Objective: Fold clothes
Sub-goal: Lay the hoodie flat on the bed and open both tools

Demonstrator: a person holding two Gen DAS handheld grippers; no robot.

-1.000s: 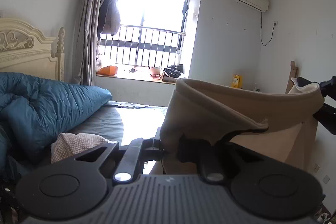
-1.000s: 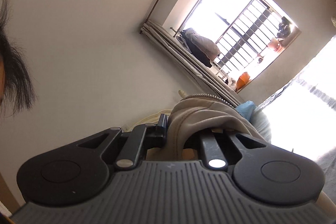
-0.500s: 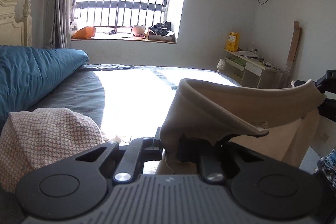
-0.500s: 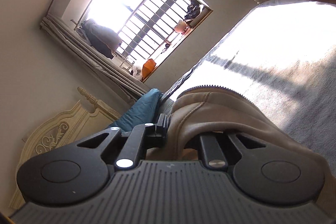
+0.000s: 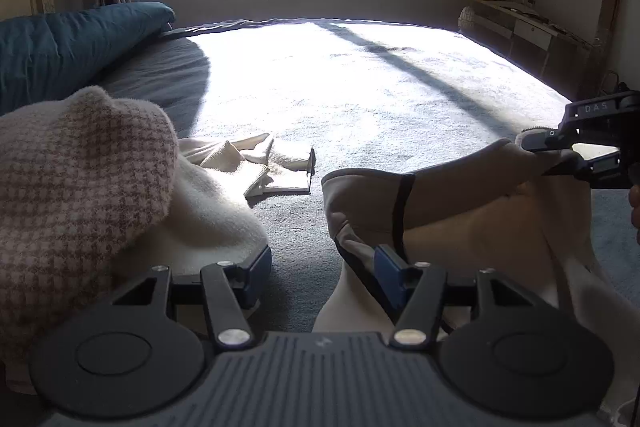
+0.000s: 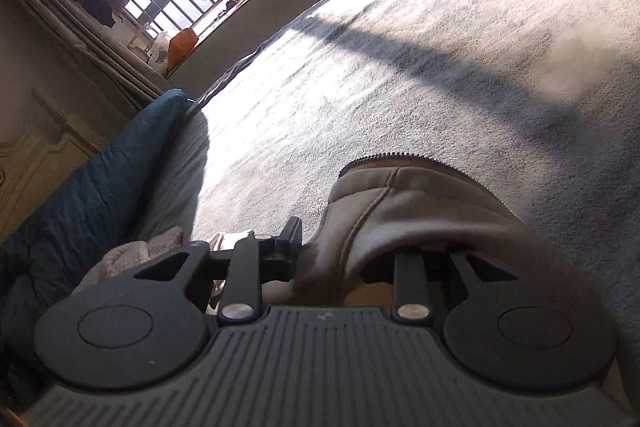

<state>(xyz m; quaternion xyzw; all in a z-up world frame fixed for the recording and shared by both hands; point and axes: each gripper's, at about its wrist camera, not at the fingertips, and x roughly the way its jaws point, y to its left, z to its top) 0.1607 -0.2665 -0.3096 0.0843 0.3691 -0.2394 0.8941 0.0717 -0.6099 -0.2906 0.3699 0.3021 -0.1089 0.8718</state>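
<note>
On the grey bed (image 5: 360,75), right of the checked pile (image 5: 80,187), I've lowered the beige jacket (image 5: 460,195); my left gripper (image 5: 320,267) has sprung apart, right gripper (image 6: 344,247) still pinches its zipper edge, so spreading flat comes next

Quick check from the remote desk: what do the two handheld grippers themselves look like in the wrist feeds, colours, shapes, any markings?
Both share a dark grey ribbed body, two black round discs, black linkage arms and silver pivot pins. The left gripper has blue finger pads. The right gripper, seen from the left wrist view, is black and angular, with pale letters that look like "DAS".
</note>
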